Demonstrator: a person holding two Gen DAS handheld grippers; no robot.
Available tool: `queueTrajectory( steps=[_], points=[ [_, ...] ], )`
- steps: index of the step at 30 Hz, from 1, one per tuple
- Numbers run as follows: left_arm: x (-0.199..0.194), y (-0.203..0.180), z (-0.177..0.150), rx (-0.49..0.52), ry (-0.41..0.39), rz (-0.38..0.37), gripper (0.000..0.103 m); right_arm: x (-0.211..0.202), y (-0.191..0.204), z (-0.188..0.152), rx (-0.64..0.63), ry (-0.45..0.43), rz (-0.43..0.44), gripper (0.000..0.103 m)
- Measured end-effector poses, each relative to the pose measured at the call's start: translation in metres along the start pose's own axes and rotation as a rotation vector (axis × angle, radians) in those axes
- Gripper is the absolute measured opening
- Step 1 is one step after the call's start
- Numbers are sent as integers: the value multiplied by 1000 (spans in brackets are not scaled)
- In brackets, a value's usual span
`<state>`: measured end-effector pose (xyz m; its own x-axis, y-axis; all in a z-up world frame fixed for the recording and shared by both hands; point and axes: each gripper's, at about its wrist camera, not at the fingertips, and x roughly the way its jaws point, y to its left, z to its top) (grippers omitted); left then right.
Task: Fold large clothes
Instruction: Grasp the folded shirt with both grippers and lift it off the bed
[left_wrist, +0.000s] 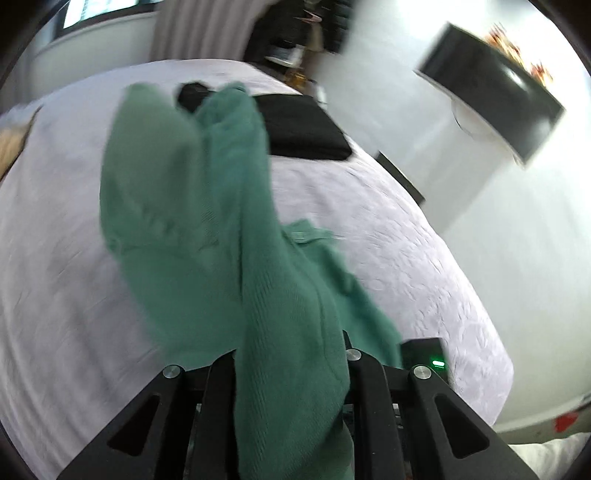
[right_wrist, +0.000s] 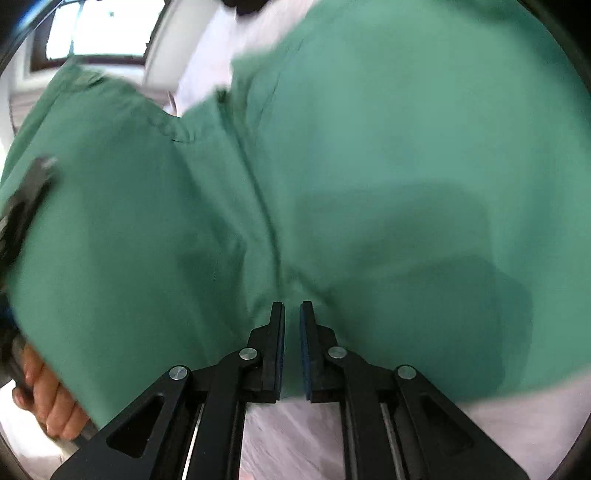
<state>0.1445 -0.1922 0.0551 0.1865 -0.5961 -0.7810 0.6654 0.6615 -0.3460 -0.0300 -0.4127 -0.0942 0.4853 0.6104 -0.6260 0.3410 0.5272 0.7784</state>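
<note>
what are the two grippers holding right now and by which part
Both hold the green garment. The left gripper clamps a bunched fold of it; the right gripper pinches an edge. Which part of the garment cannot be told.

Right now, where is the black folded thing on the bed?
In the left wrist view, the black folded cloth lies flat on the white bedspread, toward the far right edge, just right of the lifted green garment.

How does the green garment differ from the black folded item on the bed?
The green garment is unfolded, bunched and lifted off the bed between the left gripper's fingers; the black folded item lies flat as a neat rectangle, farther up the bed. The green one looks far larger. Both are over the same white bedspread.
</note>
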Motion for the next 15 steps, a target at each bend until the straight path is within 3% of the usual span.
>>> queueTrajectory(
  steps=[4,8,11,12,13,15],
  points=[
    [74,-44,10,26,78,-25,18,-46,-47,-7,93,-54,35,12],
    [140,-64,-4,48,185,74,18,-55,-73,-14,166,-63,75,10],
    [144,-77,-8,98,171,136,23,-61,-83,-20,185,-68,110,9],
    [143,-83,-7,104,167,127,36,-63,-84,-21,186,-70,118,9],
    [140,-89,-6,103,162,106,55,-66,-85,-22,184,-71,123,9],
    [128,-99,-2,103,119,79,73,-59,-80,-21,181,-76,124,9]
  ],
)
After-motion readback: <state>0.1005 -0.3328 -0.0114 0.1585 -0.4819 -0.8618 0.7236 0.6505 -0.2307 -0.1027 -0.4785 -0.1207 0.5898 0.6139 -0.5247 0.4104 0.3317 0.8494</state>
